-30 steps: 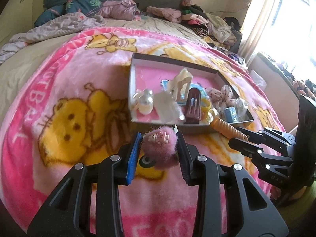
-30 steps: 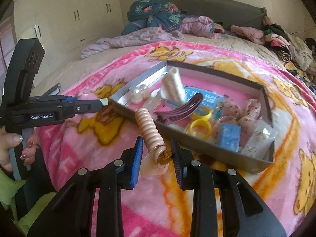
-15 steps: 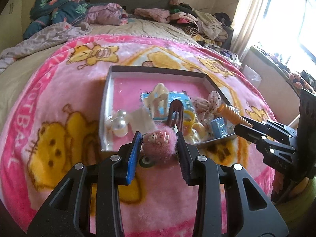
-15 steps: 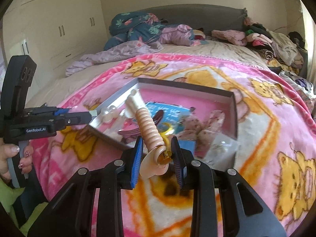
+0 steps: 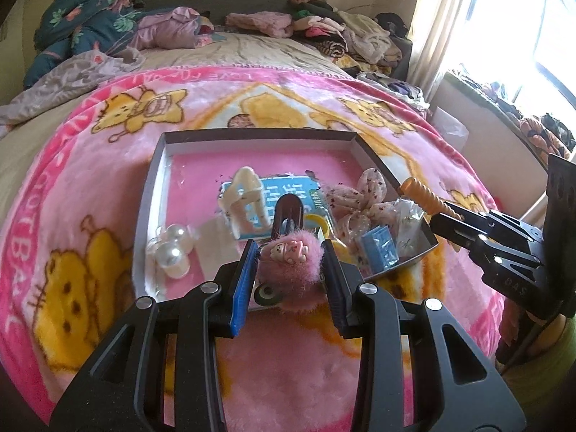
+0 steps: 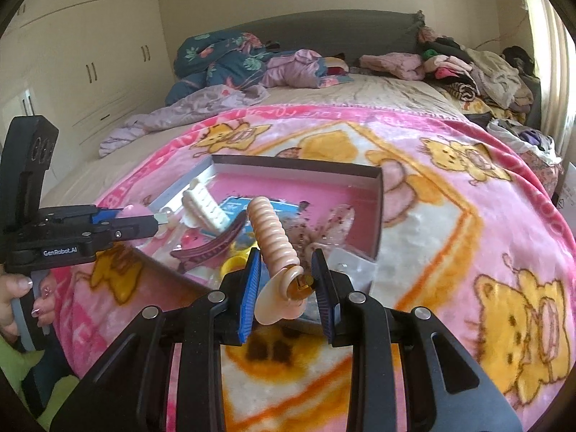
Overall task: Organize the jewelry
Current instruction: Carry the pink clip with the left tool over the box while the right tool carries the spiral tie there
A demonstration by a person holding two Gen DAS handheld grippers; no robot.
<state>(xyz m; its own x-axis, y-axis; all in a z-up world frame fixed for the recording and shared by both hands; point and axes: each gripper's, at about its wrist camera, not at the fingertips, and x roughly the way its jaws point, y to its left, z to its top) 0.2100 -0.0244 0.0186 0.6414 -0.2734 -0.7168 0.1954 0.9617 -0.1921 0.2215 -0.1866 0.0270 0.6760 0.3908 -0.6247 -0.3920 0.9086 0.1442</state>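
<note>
Both jaws stand narrowly apart, each clamped on a hair piece above the shallow grey box lying on the plush pink blanket; the right gripper pinches a peach ribbed spiral clip; the left gripper squeezes a fluffy pink pompom bearing a small bear face.

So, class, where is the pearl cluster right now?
Left wrist view: the pearl cluster lies in the tray's near left corner, left of the cream clip.
</note>
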